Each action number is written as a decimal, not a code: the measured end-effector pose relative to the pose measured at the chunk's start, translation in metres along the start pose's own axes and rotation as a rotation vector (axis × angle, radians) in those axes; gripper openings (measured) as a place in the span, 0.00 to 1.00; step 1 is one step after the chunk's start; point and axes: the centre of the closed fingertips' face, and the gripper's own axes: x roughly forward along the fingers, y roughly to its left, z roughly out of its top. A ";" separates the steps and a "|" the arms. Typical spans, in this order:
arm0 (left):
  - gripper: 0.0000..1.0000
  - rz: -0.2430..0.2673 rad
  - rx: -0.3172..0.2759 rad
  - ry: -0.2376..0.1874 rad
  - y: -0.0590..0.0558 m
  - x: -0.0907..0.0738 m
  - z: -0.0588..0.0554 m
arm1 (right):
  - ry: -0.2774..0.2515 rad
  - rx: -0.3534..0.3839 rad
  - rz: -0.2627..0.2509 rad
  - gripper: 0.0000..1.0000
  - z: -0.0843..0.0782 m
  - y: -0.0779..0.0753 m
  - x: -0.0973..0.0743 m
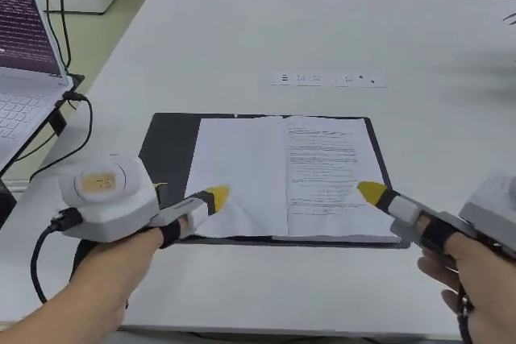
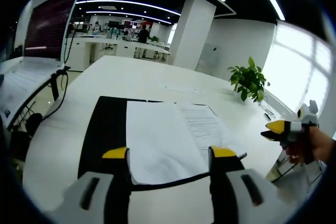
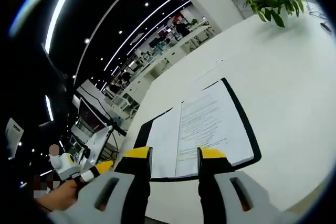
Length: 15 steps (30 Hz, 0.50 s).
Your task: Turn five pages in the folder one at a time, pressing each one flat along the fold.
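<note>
A black folder (image 1: 165,151) lies open on the white table. Its left page (image 1: 238,171) is blank and its right page (image 1: 326,171) carries printed text; both lie flat. My left gripper (image 1: 216,195) hovers over the lower left corner of the blank page. Its jaws stand wide apart (image 2: 169,153), open and with nothing between them. My right gripper (image 1: 371,192) is over the lower right edge of the printed page, also open and bare (image 3: 175,153). The folder (image 3: 247,129) lies ahead of both grippers.
An open laptop (image 1: 20,62) with cables stands off the table's left side. A strip of small printed labels (image 1: 326,80) lies beyond the folder. A potted plant (image 2: 249,80) stands at the far end. The table's front edge (image 1: 282,332) is near my hands.
</note>
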 end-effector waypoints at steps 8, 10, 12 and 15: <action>0.95 0.038 0.007 -0.021 0.004 -0.023 0.007 | -0.020 -0.156 -0.073 0.58 0.004 -0.021 -0.021; 0.99 0.034 0.068 -0.001 0.001 -0.028 0.003 | -0.033 -0.228 -0.092 0.68 0.006 -0.025 -0.024; 0.99 0.034 0.132 0.029 0.001 -0.032 -0.003 | -0.025 -0.285 -0.114 0.77 0.005 -0.028 -0.027; 0.99 0.034 0.200 0.071 0.000 -0.038 -0.012 | -0.023 -0.357 -0.123 0.90 0.006 -0.033 -0.030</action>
